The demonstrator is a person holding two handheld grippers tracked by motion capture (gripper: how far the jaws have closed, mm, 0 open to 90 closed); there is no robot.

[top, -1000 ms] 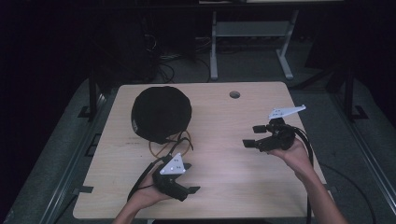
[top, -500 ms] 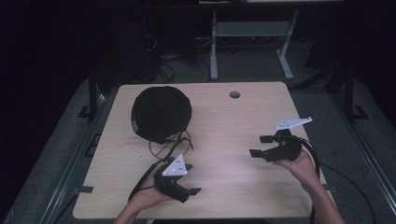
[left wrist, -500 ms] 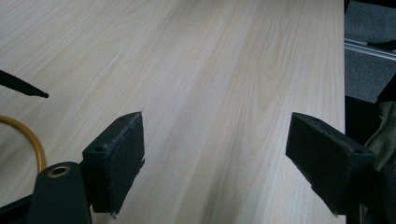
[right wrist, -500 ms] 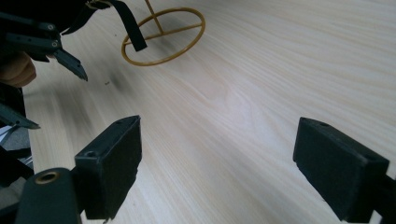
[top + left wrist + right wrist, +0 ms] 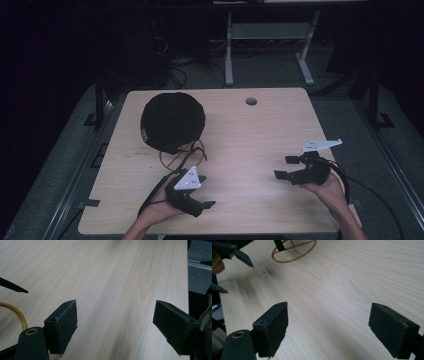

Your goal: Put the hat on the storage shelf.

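Left tongs (image 5: 204, 199): jaws spread wide, nothing between them but bare wood; they sit low at the near edge of the table (image 5: 260, 130), pointing right toward the other hand.
Right tongs (image 5: 283, 167): also wide open and empty, held just above the near right part of the table, pointing left toward the left tongs.
Hat (image 5: 172, 121): round, black, resting on the table well beyond the left tongs and far to the left of the right tongs; neither touches it.
Cord (image 5: 181, 156): a yellow loop lies between the hat and the left tongs, just ahead of them; its curve shows at the left edge of the left gripper view (image 5: 17, 312) and at the top of the right gripper view (image 5: 294, 251).
Doing it well: likely a reach for the hat; keep both pairs open, come in low at opposite sides of the brim, and avoid snagging the cord.
Change: the right tongs have drawn back toward the near edge and sunk lower than a second ago; the left tongs have barely shifted; the hat and cord lie as before.
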